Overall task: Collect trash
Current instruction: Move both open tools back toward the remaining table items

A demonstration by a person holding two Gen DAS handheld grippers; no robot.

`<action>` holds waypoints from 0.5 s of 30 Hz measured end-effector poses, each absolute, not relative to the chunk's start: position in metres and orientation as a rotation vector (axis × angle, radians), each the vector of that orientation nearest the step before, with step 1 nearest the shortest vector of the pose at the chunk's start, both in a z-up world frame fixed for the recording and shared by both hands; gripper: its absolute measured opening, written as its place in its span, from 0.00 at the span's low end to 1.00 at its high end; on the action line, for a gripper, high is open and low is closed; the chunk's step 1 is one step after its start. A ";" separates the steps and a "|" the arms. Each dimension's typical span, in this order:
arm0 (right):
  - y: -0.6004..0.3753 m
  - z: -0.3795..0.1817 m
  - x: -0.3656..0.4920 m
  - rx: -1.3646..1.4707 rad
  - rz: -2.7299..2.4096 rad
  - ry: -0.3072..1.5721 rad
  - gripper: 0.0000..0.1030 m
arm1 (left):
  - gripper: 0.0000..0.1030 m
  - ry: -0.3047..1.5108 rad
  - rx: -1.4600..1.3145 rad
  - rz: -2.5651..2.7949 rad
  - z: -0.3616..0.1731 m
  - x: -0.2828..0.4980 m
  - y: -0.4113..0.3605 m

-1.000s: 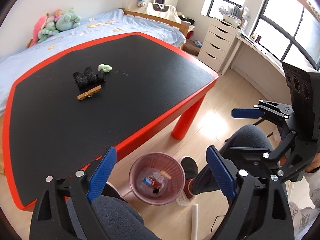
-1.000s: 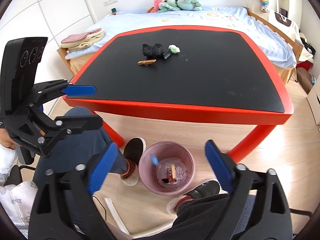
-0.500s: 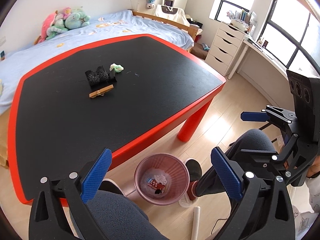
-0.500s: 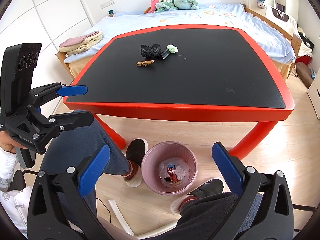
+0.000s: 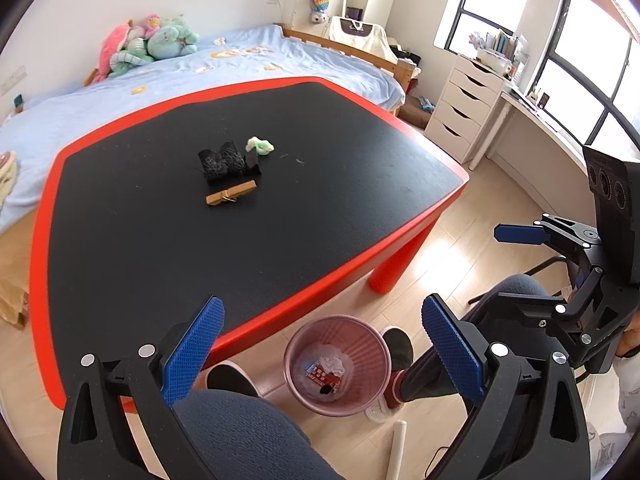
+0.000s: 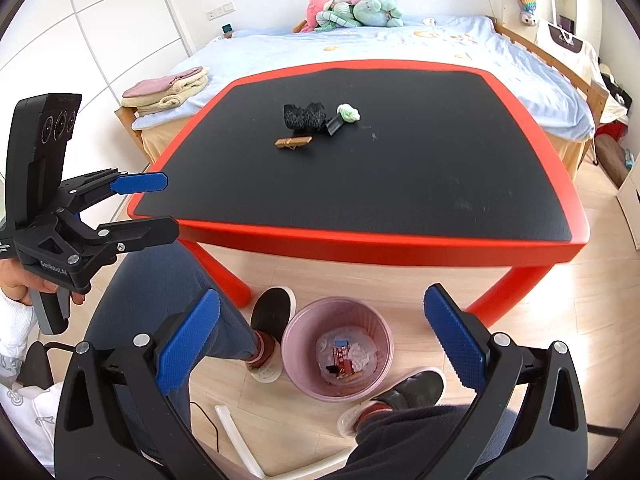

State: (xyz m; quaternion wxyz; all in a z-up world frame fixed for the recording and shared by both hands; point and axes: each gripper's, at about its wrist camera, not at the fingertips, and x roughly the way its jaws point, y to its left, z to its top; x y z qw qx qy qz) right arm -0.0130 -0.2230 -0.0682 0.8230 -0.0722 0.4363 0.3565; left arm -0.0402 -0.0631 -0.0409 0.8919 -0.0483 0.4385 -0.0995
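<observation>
A pink trash bin [image 5: 338, 364] [image 6: 338, 347] stands on the floor in front of the red-edged black table [image 5: 120, 272] [image 6: 400, 236], with scraps inside. On the table lie a black crumpled piece [image 5: 221, 164] [image 6: 305, 116], a wooden clothespin [image 5: 231, 197] [image 6: 293, 142], a small black clip [image 5: 252, 159] [image 6: 334, 126] and a green-white wad [image 5: 260, 146] [image 6: 348, 113]. My left gripper [image 5: 322, 354] is open and empty, above the bin. My right gripper [image 6: 320, 340] is open and empty, also over the bin.
The person's knees and feet flank the bin. A white tube [image 6: 240, 440] lies on the floor. A bed [image 5: 120, 100] with plush toys stands behind the table. White drawers [image 5: 468, 108] and a desk stand at the right.
Both grippers have lifted and pulled back from the bin, and a small blue scrap has dropped from between the right fingers into the bin. Items on the table have not moved.
</observation>
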 end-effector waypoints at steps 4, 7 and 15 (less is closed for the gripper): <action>-0.217 -0.062 -0.004 -0.168 0.768 0.911 0.97 | 0.93 0.901 -0.104 -0.186 -0.037 -0.031 -0.053; -0.211 -0.057 0.006 -0.183 0.777 0.899 0.97 | 0.93 0.894 -0.104 -0.169 -0.034 -0.023 -0.044; -0.188 -0.045 0.044 -0.238 0.808 0.863 0.97 | 0.93 0.877 -0.100 -0.139 -0.028 0.011 -0.020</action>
